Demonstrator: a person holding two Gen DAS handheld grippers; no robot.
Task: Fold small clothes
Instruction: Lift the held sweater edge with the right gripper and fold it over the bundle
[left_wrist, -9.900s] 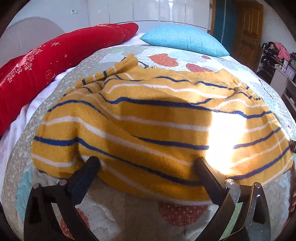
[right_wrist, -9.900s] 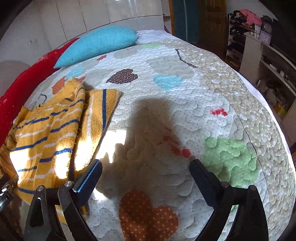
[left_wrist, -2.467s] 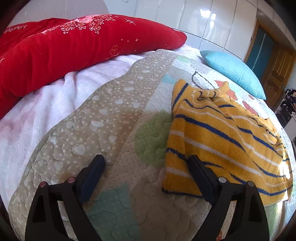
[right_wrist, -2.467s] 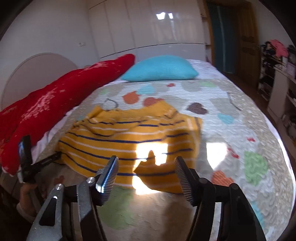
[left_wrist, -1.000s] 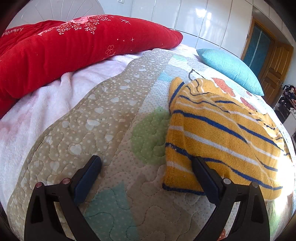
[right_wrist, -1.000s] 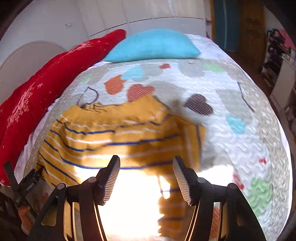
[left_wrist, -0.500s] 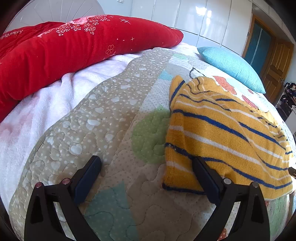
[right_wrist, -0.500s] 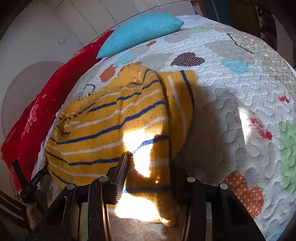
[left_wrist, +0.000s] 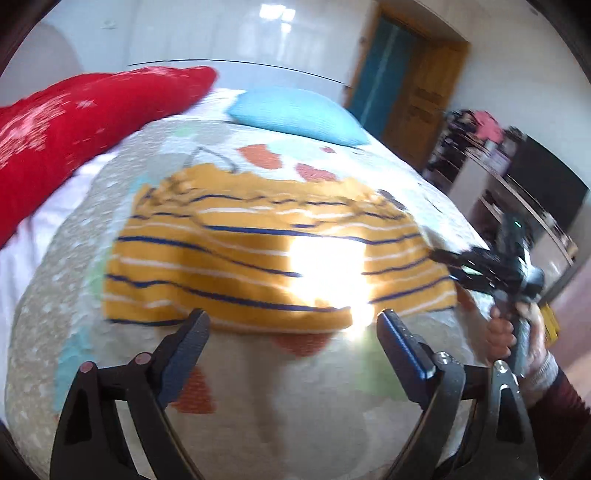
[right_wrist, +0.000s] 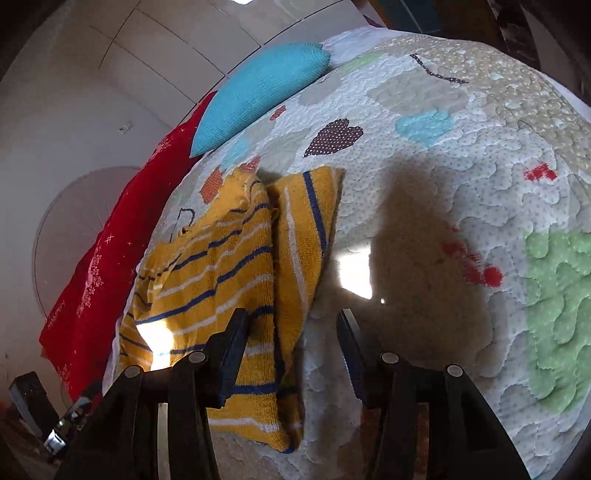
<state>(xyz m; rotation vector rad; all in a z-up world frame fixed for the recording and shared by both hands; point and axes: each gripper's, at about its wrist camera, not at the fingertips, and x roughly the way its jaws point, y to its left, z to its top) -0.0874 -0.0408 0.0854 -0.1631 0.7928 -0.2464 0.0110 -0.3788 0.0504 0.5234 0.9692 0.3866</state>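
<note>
A yellow sweater with blue and white stripes lies folded flat on the quilted bed. My left gripper hovers just short of its near hem. Its jaws are closing with only quilt between them. In the left wrist view a hand holds my right gripper at the sweater's right edge. In the right wrist view the sweater fills the left side. My right gripper straddles its near right edge, jaws opening, and the cloth lies loose between the fingers without being pinched.
A long red pillow runs along the far left of the bed and a blue pillow lies at its head. A wooden door and cluttered shelves stand to the right. Bare quilt spreads right of the sweater.
The left gripper swung from the sweater's left side round to its near hem and narrowed. The right gripper sank to the right edge, pinched it half a second ago, and now stands wider.
</note>
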